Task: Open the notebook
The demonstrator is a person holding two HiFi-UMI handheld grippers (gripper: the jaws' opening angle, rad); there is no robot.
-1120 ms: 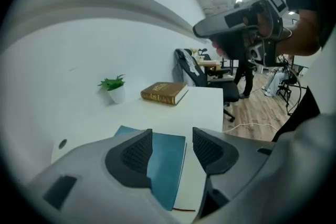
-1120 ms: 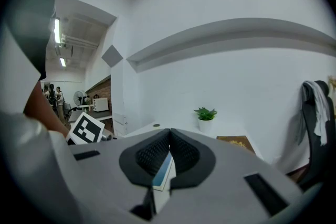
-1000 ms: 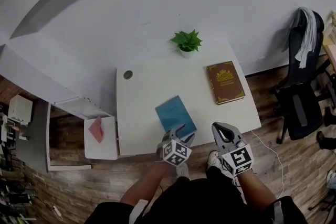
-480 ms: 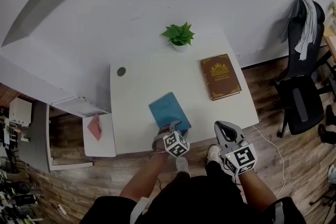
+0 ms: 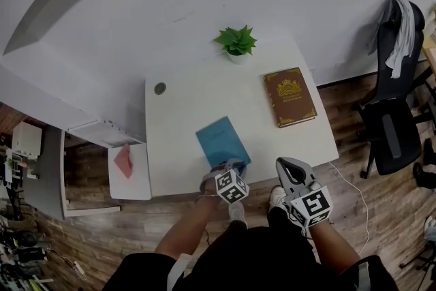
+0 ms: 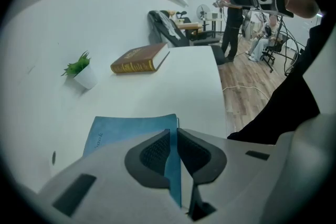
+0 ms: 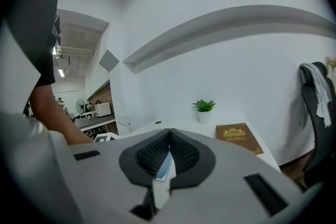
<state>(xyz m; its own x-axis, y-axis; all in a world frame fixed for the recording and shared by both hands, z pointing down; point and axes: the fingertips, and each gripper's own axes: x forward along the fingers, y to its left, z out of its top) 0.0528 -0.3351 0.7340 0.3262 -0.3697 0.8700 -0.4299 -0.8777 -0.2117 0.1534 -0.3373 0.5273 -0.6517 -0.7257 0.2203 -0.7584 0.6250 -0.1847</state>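
A blue notebook [image 5: 221, 140] lies closed on the white table [image 5: 184, 112], close to the near edge. My left gripper [image 5: 230, 163] points steeply down at the book's near right corner. In the left gripper view its jaws are closing, with the blue cover's edge [image 6: 173, 165] pinched between the dark pads [image 6: 152, 155], and the rest of the notebook [image 6: 131, 131] lies flat beyond them. My right gripper [image 5: 289, 165] hovers off the table's near edge, to the right of the notebook. That right gripper [image 7: 169, 134] is shut with nothing in it.
A brown book with gold print [image 5: 289, 97] lies at the table's far right, and a small potted plant [image 5: 236, 43] stands at the back edge. A cable grommet [image 5: 160, 88] is at the far left. A black chair [image 5: 392, 126] stands right; a low white cabinet [image 5: 129, 170] stands left.
My left gripper has sunk onto the notebook's near corner and its jaws have gone from wide open to closed on the cover's edge. The right gripper has stayed put.
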